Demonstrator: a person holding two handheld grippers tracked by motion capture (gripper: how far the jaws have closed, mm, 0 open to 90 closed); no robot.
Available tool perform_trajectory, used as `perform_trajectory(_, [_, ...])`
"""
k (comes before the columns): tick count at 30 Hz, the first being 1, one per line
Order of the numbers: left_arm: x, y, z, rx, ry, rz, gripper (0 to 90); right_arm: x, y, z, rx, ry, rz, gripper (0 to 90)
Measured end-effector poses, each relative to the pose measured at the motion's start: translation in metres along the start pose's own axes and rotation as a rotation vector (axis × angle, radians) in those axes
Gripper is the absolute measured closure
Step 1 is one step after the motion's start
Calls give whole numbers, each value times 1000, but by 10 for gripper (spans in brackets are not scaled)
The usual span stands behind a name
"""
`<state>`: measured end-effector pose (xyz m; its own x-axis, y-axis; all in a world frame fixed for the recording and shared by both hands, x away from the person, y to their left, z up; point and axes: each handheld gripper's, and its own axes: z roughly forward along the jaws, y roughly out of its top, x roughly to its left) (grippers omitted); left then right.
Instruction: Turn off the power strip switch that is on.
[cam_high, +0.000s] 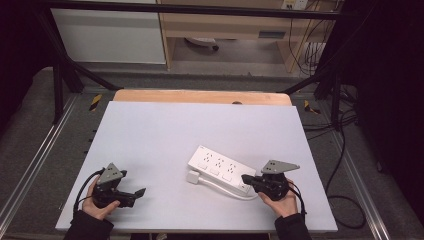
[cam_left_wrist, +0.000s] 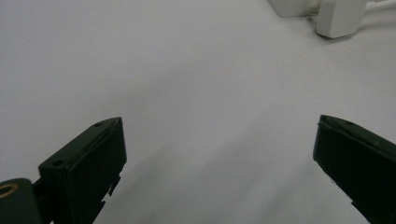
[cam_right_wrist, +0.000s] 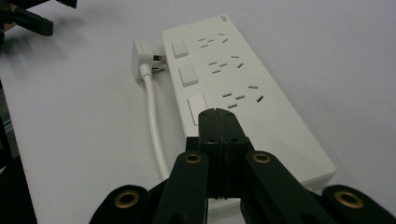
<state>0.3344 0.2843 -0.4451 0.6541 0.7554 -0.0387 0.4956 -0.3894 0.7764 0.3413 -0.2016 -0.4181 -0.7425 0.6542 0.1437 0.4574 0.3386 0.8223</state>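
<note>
White tabletop (cam_high: 165, 135), dark room beyond.

White tabletop (cam_high: 165, 135), matte, evenly lit, sitting on a wooden board (cam_high: 200, 96) that shows along the far edge. Black metal frame (cam_high: 59, 75) around the table, crossbar across the top. Grey carpet floor (cam_high: 30, 125), aluminium rails (cam_high: 35, 155) running down both sides. Yellow-black hazard tape (cam_high: 95, 101) at the far corners. Behind: light wood shelving unit (cam_high: 225, 30), white panel (cam_high: 107, 35) to its left, black cables (cam_high: 342, 155) trailing on the right. Room edges are dark.
</note>
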Motion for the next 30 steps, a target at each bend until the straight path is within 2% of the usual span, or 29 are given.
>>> perform_trajectory(10, [0,0,0,-1,1,0,24,5,5,6,1,13,-12,900])
perform_trajectory(30, [0,0,0,1,3,-1,24,12,16,21,11,5,-35,900])
